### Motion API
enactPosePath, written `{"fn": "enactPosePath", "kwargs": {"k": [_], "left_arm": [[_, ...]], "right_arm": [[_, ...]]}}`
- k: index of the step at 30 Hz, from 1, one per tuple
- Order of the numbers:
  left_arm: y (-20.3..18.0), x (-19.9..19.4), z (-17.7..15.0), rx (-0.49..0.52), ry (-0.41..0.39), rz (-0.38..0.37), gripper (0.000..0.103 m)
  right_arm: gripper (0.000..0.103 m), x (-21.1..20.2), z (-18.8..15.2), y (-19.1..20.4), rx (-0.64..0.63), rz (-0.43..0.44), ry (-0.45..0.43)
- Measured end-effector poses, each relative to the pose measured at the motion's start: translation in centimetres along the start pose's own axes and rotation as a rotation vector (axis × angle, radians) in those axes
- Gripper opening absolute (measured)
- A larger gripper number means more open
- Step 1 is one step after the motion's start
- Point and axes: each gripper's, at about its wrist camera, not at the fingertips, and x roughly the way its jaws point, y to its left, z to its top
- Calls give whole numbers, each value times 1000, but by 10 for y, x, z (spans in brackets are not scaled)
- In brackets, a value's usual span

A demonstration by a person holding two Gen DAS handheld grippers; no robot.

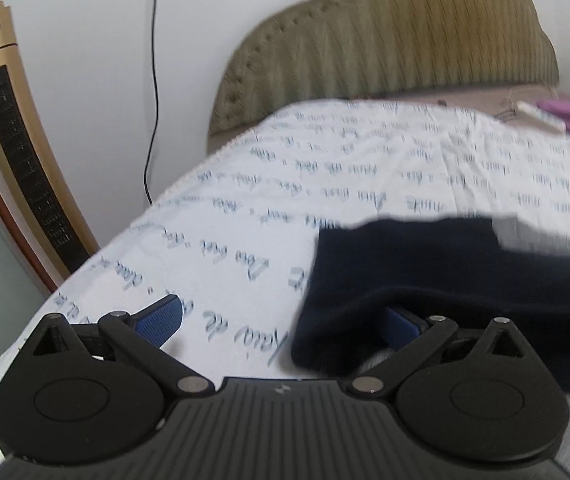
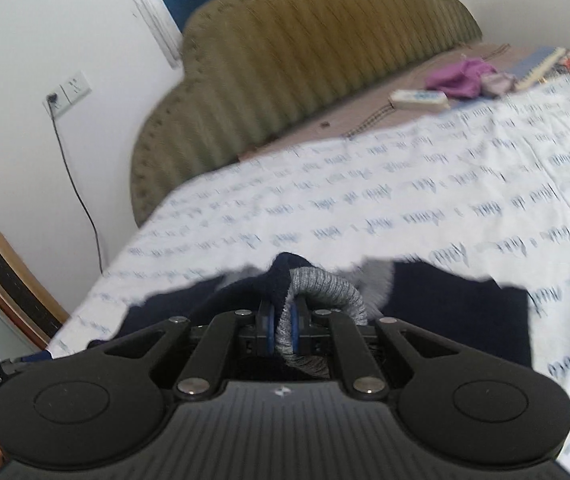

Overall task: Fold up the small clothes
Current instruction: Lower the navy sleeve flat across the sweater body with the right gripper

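Your left gripper (image 1: 281, 326) is spread wide, its right finger under the dark navy garment (image 1: 445, 280) at 3 o'clock on the white lettered sheet (image 1: 285, 184). Your right gripper (image 2: 282, 326) pinches its ribbed grey cuff (image 2: 329, 288).

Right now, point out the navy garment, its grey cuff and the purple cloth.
navy garment (image 1: 425, 272): left wrist view, flat middle of the dark fabric.
grey cuff (image 2: 325, 286): right wrist view, ribbed band above the shut tool.
purple cloth (image 2: 461, 76): right wrist view, middle of the bundle.
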Motion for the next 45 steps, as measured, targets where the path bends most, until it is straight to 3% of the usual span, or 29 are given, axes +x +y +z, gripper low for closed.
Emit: {"fn": "enactPosePath", "kwargs": {"k": [9, 15, 19, 21, 25, 27, 31, 32, 34, 35, 37, 38, 40, 41, 43, 45], "left_arm": [[22, 2, -14, 58, 68, 32, 103], [25, -9, -1, 40, 41, 5, 103], [7, -8, 8, 19, 34, -29, 103], [-4, -6, 8, 35, 23, -23, 103], [-14, 3, 1, 92, 49, -15, 103], [-12, 4, -1, 90, 51, -16, 103], [-11, 7, 4, 63, 58, -23, 103], [-12, 6, 5, 59, 51, -24, 103], [-16, 4, 7, 57, 41, -23, 103], [-18, 4, 7, 58, 40, -26, 103], [-22, 4, 7, 64, 47, -30, 103], [-24, 4, 6, 67, 48, -32, 103], [-26, 1, 5, 75, 38, -34, 103], [-26, 0, 5, 79, 32, -33, 103], [-26, -2, 7, 80, 16, -32, 103], [-26, -1, 9, 75, 5, -28, 103]], "right_arm": [[11, -1, -25, -32, 42, -31, 127], [12, -17, -22, -59, 186, 7, 74], [12, -6, -22, -63, 265, 62, 89], [12, 4, -27, -55, 227, 35, 140], [11, 8, -45, -39, 12, -47, 251], [12, -4, -45, -42, 24, -65, 215], [14, -19, -32, -58, 180, -47, 103], [23, -16, -30, -61, 206, -25, 110], [52, -6, -30, -62, 226, 7, 128], [55, 0, -31, -61, 221, -6, 138], [52, 12, -33, -57, 208, -69, 151], [47, 16, -35, -58, 223, -58, 152], [23, 17, -37, -64, 286, 0, 138], [18, 14, -37, -66, 299, 21, 122], [12, 6, -32, -63, 259, 33, 91], [8, -2, -22, -54, 160, -19, 60]]}}
